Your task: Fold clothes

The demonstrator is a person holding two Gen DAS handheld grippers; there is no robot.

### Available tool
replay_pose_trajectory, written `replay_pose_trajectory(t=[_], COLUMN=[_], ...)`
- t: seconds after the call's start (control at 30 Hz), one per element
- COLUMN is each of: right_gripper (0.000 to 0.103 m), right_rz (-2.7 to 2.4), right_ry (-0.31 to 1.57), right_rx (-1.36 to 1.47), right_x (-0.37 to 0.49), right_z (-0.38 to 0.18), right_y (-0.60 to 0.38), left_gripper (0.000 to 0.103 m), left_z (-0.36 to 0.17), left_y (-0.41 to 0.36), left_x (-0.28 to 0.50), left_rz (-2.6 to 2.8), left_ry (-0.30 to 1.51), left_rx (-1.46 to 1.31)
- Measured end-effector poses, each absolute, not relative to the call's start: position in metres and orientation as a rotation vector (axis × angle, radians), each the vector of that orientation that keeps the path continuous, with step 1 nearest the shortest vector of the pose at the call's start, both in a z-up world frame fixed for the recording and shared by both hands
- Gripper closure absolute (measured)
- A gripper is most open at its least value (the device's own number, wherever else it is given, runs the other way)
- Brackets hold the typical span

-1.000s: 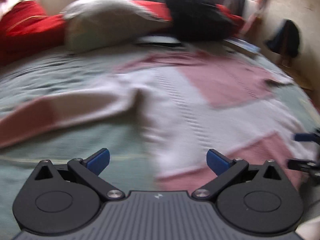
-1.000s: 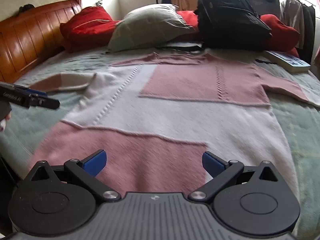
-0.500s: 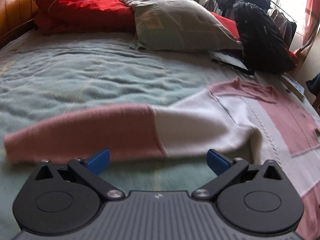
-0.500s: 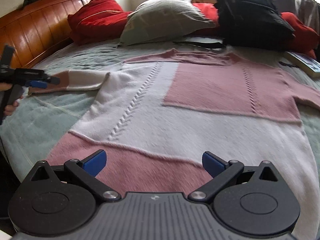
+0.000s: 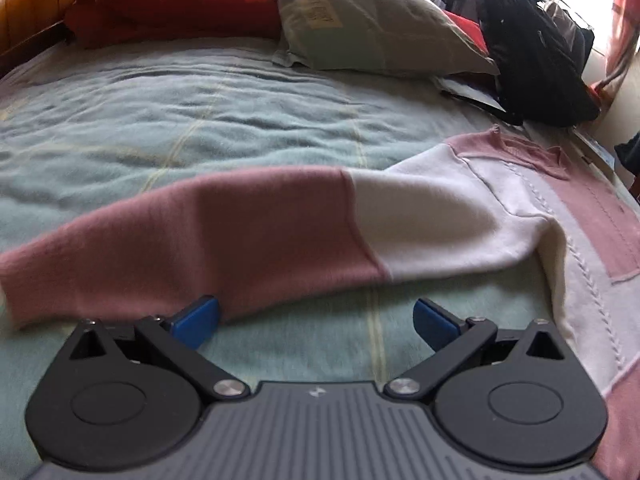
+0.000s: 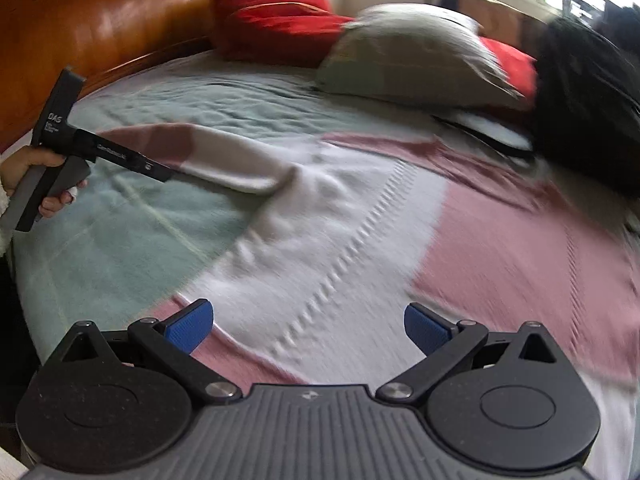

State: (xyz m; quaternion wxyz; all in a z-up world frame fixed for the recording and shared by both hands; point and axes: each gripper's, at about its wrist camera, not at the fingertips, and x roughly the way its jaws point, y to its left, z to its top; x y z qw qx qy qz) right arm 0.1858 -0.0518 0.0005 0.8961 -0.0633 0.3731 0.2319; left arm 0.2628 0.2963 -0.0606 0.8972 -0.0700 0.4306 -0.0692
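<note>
Sweater [image 5: 440, 220] on green bedspread [image 5: 200, 120] (wooden headboard [image 6: 100, 32])

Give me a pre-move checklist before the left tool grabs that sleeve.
1. Left tool open: ok, fingers wide apart.
2. Sleeve ahead of the left tool: ok, lying flat on the blanket, its near edge at the left fingertip.
3. Sleeve between the fingers: not ok, only blanket lies in the gap.
4. Right tool open and free: ok, holds nothing, over the sweater body.
5. Sweater body flat: cannot tell, the right view is blurred.
6. Backpack off the sweater: cannot tell.
</note>
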Motion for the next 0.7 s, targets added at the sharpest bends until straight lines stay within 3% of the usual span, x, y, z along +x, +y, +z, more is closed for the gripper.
replay_pose_trajectory(t=[0.47,0.7], right_gripper=[0.000,0.000], right_rz=[0.673,0.706], right_ry=[0.756,0.754], right_rx=[-0.207,-0.239], right_x=[0.213,0.248], right_z=[0.008,0.016], right_y=[0.003,0.023], left_gripper=[0.001,0.001], left_z=[-0.062,-0.043], left_y=[0.361,0.332], left_x=[0.222,0.215], left_rz=[-0.110,-0.032], left_ry=[0.827,0.897], left_rx=[-0.394,-0.225])
